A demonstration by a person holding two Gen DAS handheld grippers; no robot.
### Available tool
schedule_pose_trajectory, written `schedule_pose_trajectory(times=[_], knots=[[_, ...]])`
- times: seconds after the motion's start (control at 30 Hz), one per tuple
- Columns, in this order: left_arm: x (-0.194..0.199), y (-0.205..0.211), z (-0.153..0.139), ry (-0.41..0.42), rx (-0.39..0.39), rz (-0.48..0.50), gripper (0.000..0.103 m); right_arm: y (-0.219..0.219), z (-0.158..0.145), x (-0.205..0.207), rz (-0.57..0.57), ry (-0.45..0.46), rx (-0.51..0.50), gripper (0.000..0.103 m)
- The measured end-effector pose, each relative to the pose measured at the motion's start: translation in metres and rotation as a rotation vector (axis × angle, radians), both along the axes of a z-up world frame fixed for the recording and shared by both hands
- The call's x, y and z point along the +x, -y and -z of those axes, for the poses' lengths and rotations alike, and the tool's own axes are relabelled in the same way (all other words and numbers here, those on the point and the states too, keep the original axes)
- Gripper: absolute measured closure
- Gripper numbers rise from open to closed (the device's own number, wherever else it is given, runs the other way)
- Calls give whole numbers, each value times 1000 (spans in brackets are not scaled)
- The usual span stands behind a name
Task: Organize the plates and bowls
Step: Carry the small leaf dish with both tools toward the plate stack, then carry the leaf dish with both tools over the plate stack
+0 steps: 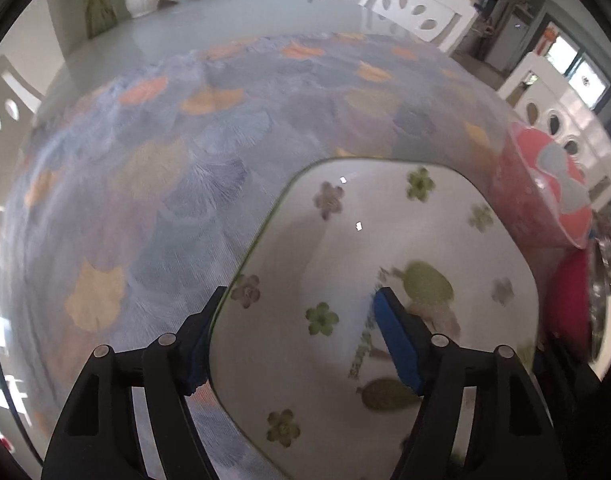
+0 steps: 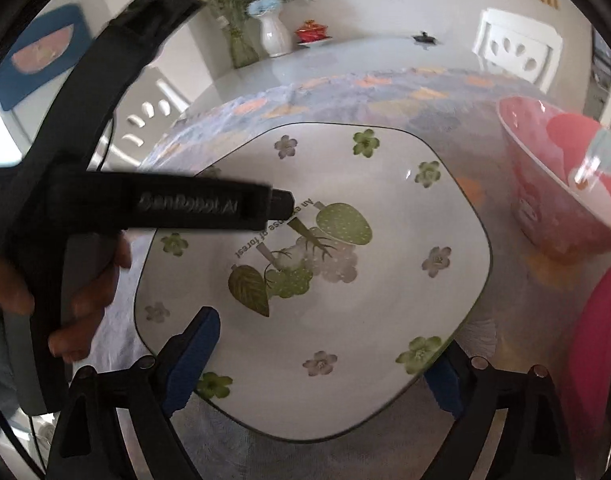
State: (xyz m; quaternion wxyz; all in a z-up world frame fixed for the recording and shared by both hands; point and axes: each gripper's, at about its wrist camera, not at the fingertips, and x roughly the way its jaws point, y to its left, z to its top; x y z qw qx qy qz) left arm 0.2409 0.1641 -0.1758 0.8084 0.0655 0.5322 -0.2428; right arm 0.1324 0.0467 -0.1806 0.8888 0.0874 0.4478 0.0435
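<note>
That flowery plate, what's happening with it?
A person holds a two-finger tool in each hand over the white square plate with green flowers and mushrooms, which lies flat on the leaf-patterned tablecloth. The left tool and the right tool both straddle the plate's edges with jaws open, not gripping. A pink patterned bowl stands beside the plate.

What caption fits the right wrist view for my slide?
Open right claw straddling the near rim of a flowered white plate on a patterned cloth, pink bowl alongside.
</note>
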Motion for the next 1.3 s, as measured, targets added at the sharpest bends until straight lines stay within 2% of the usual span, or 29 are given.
schedule_pose_trajectory(times=[0.03,0.07,0.1,0.13,0.33,0.47,0.7,0.87,1.1,1.3], knots=[[-5,-2,-1,-6,-4,19,36,5,-1,-1,25,-2,-7,29],[-8,-3,-1,-16,-6,35,36,6,-2,-1,36,-8,-36,37],[-13,-4,-2,-25,-8,43,36,6,-3,0,40,-7,-49,43],[-17,-5,-3,-25,-6,49,36,8,-3,1,44,-14,-39,45],[-34,-23,-8,-43,-50,6,37,7,-7,-7,15,0,-10,50],[-52,-25,-13,-17,1,44,37,5,-11,-10,-3,13,-8,52],[-68,-35,-32,10,-12,16,38,1,-21,-20,-36,44,21,53],[-76,-33,-48,44,-13,14,37,4,-31,-25,-38,65,39,53],[-89,-26,-66,73,-27,4,38,5,-51,-39,-49,110,-5,53],[-106,-17,-83,116,-17,8,38,14,-64,-56,-52,139,10,53]])
